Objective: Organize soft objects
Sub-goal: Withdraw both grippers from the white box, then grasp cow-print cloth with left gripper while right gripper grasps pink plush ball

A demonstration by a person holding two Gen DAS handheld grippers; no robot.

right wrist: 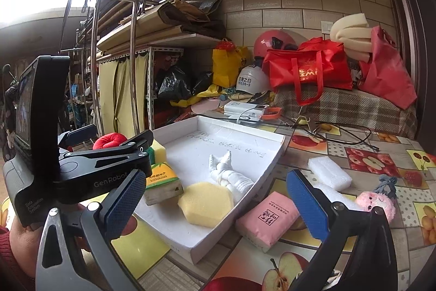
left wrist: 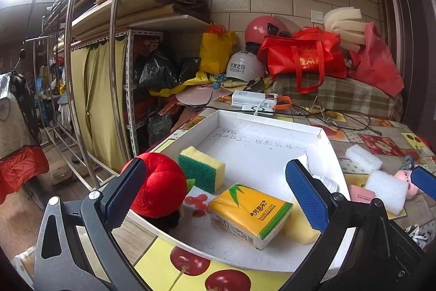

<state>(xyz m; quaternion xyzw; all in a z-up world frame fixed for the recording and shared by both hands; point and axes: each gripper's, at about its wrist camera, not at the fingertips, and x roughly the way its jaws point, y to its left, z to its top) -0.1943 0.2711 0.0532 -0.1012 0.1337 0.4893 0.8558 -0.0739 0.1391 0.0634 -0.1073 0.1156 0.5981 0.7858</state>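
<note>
The right gripper [right wrist: 215,205] sits nearest the lens, its blue pads spread wide and holding nothing; between them, low on the table, lies the pink tissue pack [right wrist: 265,220], just outside the right wall of the white tray [right wrist: 234,220]; the left gripper [left wrist: 215,192] is likewise wide and empty, poised over the near end of the tray. Contents of the tray, as found: red plush toy [left wrist: 158,190] at the near left corner, partly over the rim; green-and-yellow sponge [left wrist: 203,168] just beyond it; yellow tissue pack [left wrist: 250,212] near centre; yellow sponge [right wrist: 205,202] to its right; knotted white cloth [right wrist: 227,172] against the right wall. Still outside, on the patterned tablecloth [right wrist: 381,162]: two white foam blocks [right wrist: 329,172], one farther and one partly hidden behind the right pad, and a pink plush toy [right wrist: 376,203] at far right. Judgement: the pink pack appears the step in hand; the right gripper should come down square over its short sides, close only until the wrapping gives slightly, lift clear of the tray wall, and set it in the bare far half of the tray; pinching a corner risks the pack sagging or slipping; the left gripper should keep clear of the tray rim so the light tray is not nudged.
</note>
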